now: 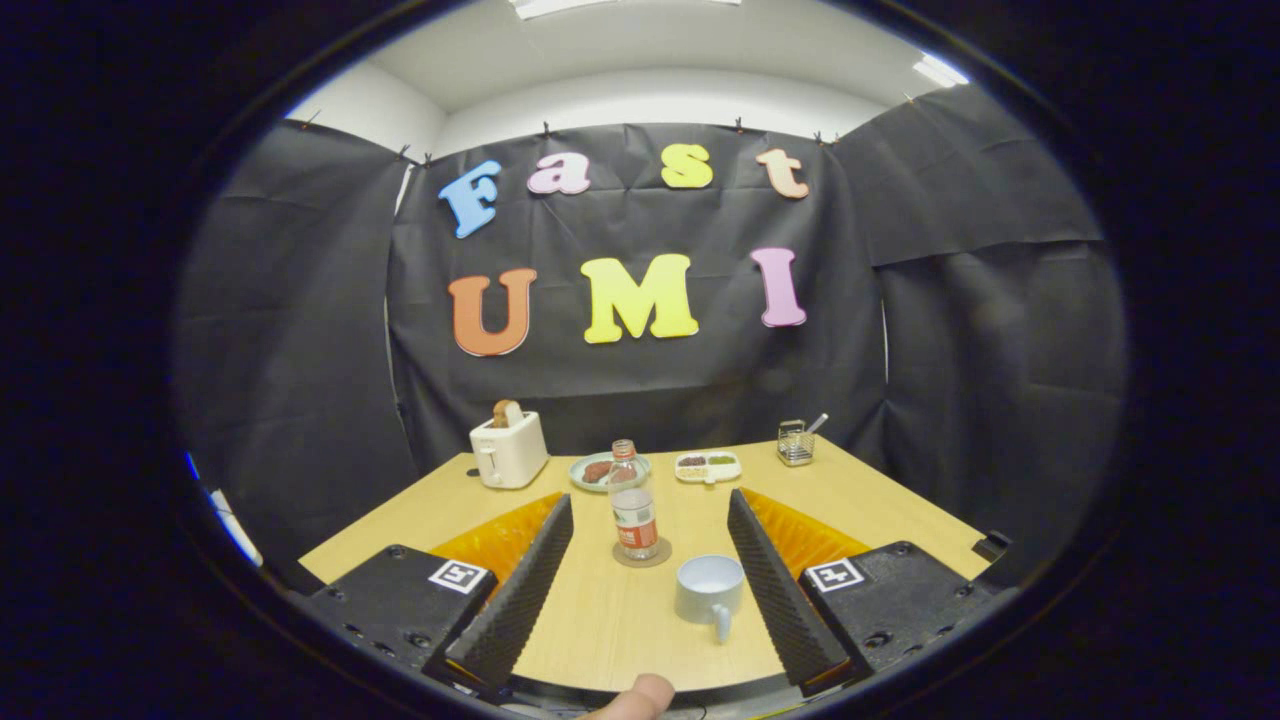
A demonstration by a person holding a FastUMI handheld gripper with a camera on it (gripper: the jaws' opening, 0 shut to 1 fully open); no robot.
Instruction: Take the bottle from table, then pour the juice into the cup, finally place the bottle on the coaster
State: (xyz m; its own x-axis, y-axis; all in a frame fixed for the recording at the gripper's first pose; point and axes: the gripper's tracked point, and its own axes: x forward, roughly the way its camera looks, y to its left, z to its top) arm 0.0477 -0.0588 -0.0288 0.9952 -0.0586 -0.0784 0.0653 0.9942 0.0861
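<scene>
Wooden table [880,500] lay open around my gripper [650,520], fingers spread apart and holding nothing; between them the uncapped bottle [632,508] stood upright on its coaster [641,555], cup [709,589] just beside.

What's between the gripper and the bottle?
Gripper view: bare tabletop. The open gripper frames the bottle on its coaster; the cup sits right of that line.

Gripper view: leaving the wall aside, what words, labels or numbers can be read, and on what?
Bottle label: print too small and blurred to read.
Square markers on the gripper body: black-and-white patterns, no words.
Toaster, cup: no text visible.
The gripper's fingers are open, with bottle and cup standing untouched between them.
</scene>
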